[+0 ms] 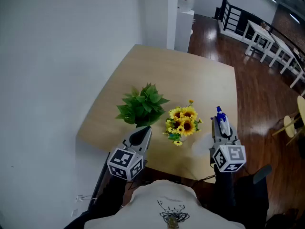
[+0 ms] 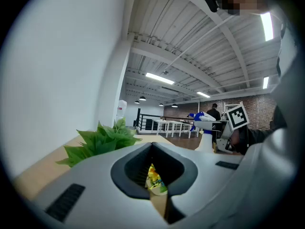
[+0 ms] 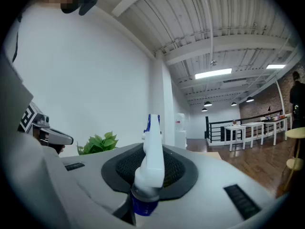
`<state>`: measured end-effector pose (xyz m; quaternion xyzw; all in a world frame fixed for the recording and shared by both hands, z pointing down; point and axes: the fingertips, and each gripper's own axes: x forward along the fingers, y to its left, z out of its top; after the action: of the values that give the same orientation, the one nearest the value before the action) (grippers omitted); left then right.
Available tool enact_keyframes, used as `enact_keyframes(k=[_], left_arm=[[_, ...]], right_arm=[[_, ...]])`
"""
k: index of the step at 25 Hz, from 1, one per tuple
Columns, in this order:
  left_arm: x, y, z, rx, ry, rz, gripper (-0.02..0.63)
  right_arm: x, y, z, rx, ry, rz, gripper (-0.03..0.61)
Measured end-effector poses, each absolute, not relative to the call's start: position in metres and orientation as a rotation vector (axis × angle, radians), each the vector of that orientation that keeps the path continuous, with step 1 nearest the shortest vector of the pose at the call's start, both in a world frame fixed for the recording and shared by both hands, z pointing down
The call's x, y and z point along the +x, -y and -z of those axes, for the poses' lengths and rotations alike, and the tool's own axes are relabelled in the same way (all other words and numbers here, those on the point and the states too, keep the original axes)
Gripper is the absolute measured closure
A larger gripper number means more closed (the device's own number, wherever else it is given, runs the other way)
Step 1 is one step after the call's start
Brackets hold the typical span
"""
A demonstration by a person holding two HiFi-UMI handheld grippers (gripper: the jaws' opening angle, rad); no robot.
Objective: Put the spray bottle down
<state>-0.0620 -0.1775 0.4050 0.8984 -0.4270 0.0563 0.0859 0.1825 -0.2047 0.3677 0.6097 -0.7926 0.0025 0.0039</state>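
My right gripper (image 1: 220,133) is shut on a white spray bottle (image 1: 222,122) with a blue nozzle, near the right front of the wooden table (image 1: 190,75). In the right gripper view the jaws (image 3: 147,175) close on the spray bottle (image 3: 153,151) at its neck, just above the blue collar. The left gripper view shows the spray bottle (image 2: 206,132) upright. I cannot tell whether its base touches the table. My left gripper (image 1: 143,133) is shut and holds nothing, right beside the green plant (image 1: 142,104). Through its jaws (image 2: 153,149) the sunflowers (image 2: 155,178) show.
A bunch of sunflowers (image 1: 183,120) stands between the two grippers, close to the table's near edge. A white wall runs along the left. A water dispenser (image 1: 184,18) stands behind the table, with white tables (image 1: 267,39) and a round stool (image 1: 293,123) on the wooden floor at right.
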Motion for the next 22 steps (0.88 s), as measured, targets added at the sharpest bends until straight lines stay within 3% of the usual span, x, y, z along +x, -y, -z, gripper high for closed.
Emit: enact_keyframes(k=[22], left_arm=[[-0.056,0.178,-0.414,2.674,1.259,-0.185,0.621]], right_arm=[[0.146,0.203,-0.404,1.799,2.538,0.211,0.517]])
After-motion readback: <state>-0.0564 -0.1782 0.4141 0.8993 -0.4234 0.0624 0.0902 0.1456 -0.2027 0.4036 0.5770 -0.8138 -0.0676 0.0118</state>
